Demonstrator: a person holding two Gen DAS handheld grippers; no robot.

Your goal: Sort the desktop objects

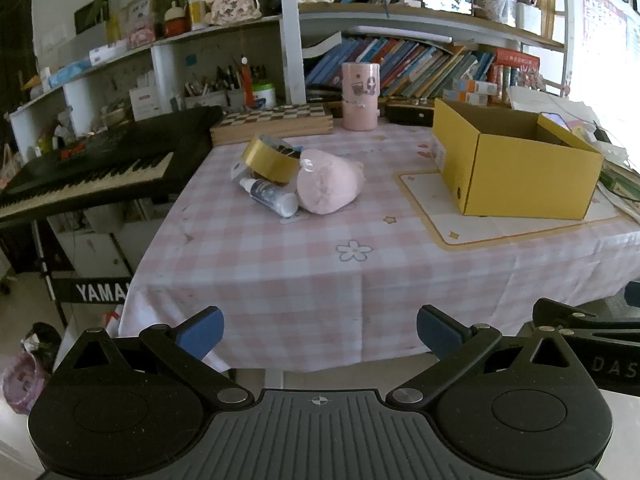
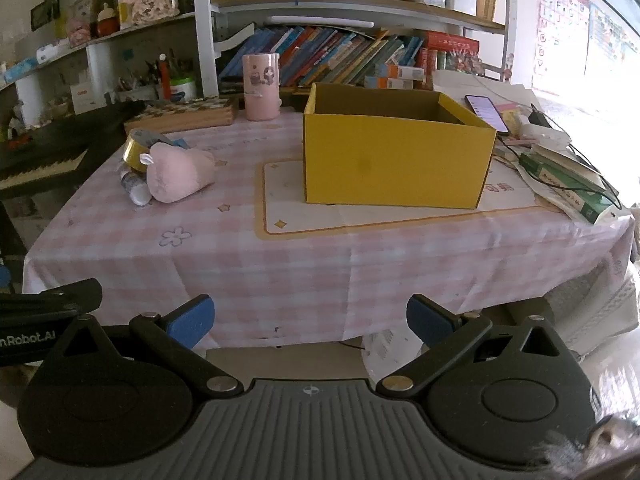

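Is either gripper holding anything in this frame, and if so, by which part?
Nothing is held. The left gripper and right gripper are both open and empty, short of the table edge.

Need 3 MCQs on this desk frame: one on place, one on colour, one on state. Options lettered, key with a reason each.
1. Where does the gold tape roll lie?
A. inside the box
B. beside the pink plush toy, left part of the table
C. on the keyboard

2. What colour is the open cardboard box?
A. yellow
B. blue
C. white

3. How do the left gripper and right gripper stand?
A. both shut on the small bottle
B. left open, right shut
C. both open, holding nothing

Key:
1 B, the roll leans by the toy and the small bottle on the checked cloth.
2 A, its walls are yellow in both views.
3 C, each view shows blue pads wide apart with nothing between.
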